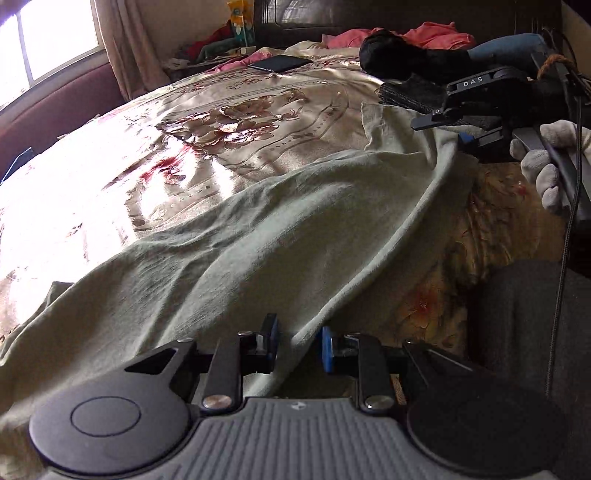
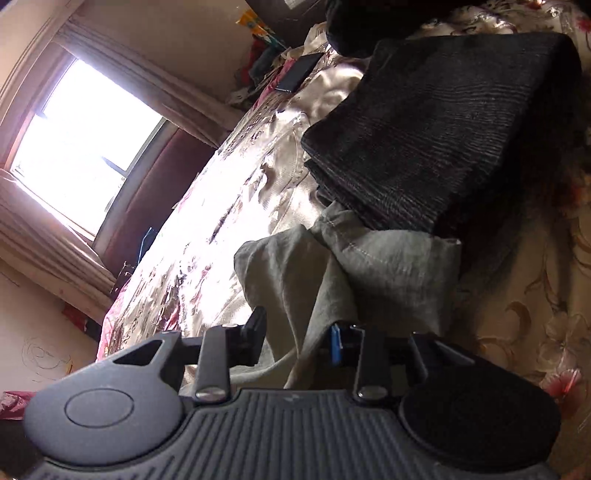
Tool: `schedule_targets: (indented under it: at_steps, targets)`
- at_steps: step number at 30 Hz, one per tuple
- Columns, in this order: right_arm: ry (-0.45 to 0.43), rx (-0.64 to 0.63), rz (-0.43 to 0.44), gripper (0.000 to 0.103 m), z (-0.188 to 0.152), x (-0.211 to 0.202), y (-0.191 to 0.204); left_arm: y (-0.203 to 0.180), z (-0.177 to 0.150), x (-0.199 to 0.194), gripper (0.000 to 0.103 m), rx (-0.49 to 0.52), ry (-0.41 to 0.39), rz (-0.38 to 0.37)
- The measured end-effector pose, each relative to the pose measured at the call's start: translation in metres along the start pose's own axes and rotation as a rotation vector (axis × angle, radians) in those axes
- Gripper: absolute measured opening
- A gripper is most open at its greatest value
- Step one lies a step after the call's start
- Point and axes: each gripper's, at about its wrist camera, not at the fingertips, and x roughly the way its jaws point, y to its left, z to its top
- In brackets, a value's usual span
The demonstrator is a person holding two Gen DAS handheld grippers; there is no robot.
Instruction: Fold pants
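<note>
Pale grey-green pants lie spread along the near edge of the bed. In the left wrist view my left gripper stands open, its jaws either side of the pants' near edge, with cloth between them. My right gripper shows at the far right in a white-gloved hand, at the pants' far end. In the right wrist view the right gripper is open with a raised fold of the pants running between its jaws; the hem stitching shows just beyond.
The bed has a shiny floral cover. A folded dark garment lies just beyond the pants' far end. A dark tablet, pink clothes and a black bundle sit near the headboard. A window is at left.
</note>
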Motion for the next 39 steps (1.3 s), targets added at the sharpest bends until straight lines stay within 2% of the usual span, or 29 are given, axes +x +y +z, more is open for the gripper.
schedule_targets:
  at_steps: [2,3,5,7,12,15,18,21,23,25,31,33,35,39]
  targets:
    - [0.017,0.091,0.092,0.036,0.003,0.006,-0.004,-0.003,0.001,0.001,0.038,0.004,0.006,0.004]
    - [-0.001,0.117,0.143,0.036,0.005,0.002,-0.002,-0.003,0.002,0.001,0.038,0.006,0.007,0.006]
    - [-0.077,0.131,0.220,0.036,0.007,-0.013,0.004,-0.005,0.002,0.002,0.038,0.011,0.010,0.006]
    - [-0.165,0.121,0.259,0.036,0.011,-0.032,0.010,-0.006,0.002,0.003,0.038,0.021,0.015,0.008]
    - [-0.275,0.083,0.210,0.036,0.011,-0.069,0.003,-0.006,0.000,0.006,0.039,0.028,0.025,0.008]
    - [-0.283,0.019,0.135,0.036,-0.001,-0.081,-0.002,-0.007,0.000,0.009,0.039,0.028,0.027,0.011]
    - [-0.260,0.040,0.089,0.036,-0.008,-0.077,-0.017,-0.008,0.001,0.009,0.039,0.043,0.030,0.014]
    - [-0.201,0.121,0.107,0.036,-0.002,-0.057,-0.032,-0.009,0.002,0.010,0.039,0.055,0.036,0.018]
    - [-0.123,0.211,0.160,0.036,0.006,-0.039,-0.040,-0.010,0.002,0.010,0.039,0.059,0.039,0.021]
    - [-0.109,0.260,0.209,0.036,0.010,-0.031,-0.039,-0.011,0.003,0.010,0.039,0.058,0.040,0.025]
    - [-0.297,0.124,0.262,0.036,0.025,-0.067,-0.006,-0.011,0.002,0.010,0.040,0.064,0.039,0.025]
    - [-0.378,0.052,0.200,0.036,0.026,-0.086,-0.001,-0.010,0.002,0.010,0.040,0.064,0.038,0.021]
    - [-0.413,-0.003,0.126,0.036,0.023,-0.099,-0.003,-0.010,0.001,0.011,0.040,0.066,0.036,0.020]
    - [-0.304,0.047,0.043,0.036,0.005,-0.103,-0.025,-0.010,0.000,0.010,0.040,0.069,0.030,0.022]
